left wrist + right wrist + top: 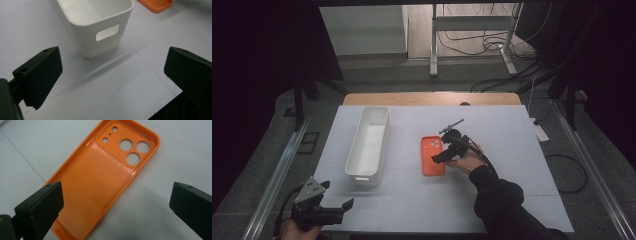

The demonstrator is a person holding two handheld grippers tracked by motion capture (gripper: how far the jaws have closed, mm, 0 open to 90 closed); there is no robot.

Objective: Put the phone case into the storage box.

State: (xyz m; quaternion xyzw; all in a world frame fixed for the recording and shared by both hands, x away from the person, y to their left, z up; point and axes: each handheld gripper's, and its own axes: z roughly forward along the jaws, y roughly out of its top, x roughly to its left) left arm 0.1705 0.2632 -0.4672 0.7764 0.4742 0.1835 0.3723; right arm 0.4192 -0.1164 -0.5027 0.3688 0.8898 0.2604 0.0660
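An orange phone case (432,156) (100,177) lies inside-up on the pale table, its camera cut-outs at the far end. My right gripper (440,150) (116,192) hovers open just above the case's right side, jaws wide apart, with nothing between them. A long white bin (368,145) (95,25) with a handle slot stands empty to the left of the case. At the table's front left corner my left gripper (337,196) (112,61) is open and empty. It points at the bin's near end from a short way off. The case's corner (156,5) peeks in beyond the bin.
The table (492,200) has a wooden strip along its far edge. Beyond it stand a metal-legged frame (472,40) and loose cables (502,45) on the floor. A white power strip (540,132) lies off the table's right edge.
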